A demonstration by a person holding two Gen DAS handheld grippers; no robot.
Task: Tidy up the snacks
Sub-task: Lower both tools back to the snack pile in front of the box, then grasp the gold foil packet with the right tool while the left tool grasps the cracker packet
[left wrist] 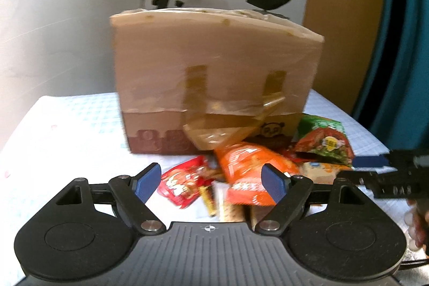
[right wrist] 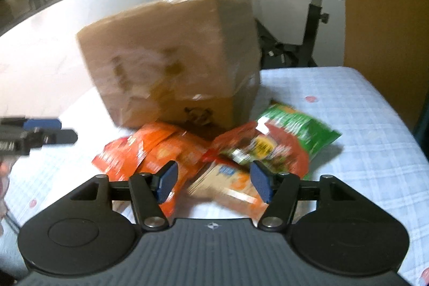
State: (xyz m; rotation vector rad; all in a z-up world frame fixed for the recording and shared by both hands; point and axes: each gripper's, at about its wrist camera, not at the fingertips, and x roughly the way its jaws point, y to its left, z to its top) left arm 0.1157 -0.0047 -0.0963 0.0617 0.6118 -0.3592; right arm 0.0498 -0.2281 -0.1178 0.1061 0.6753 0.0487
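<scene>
Jaws of the left gripper [left wrist: 209, 182] and right gripper [right wrist: 213, 182] both stand released, nothing between the pads. Crinkled orange foil snack packet [left wrist: 248, 176] lies just beyond both, near the tall taped cardboard box [left wrist: 211, 71], long axis near-to-far; left gripper looks nearer.

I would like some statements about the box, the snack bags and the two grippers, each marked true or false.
1. The cardboard box stands behind the snack bags. True.
2. The left gripper is shut on the orange bag. False: its jaws stand open and hold nothing.
3. A green and red bag lies on the right of the pile in the right wrist view. True.
4. The right gripper holds the tan packet. False: its jaws are open and empty.
5. The snacks lie on a bare wooden table. False: they lie on a pale checked cloth.
</scene>
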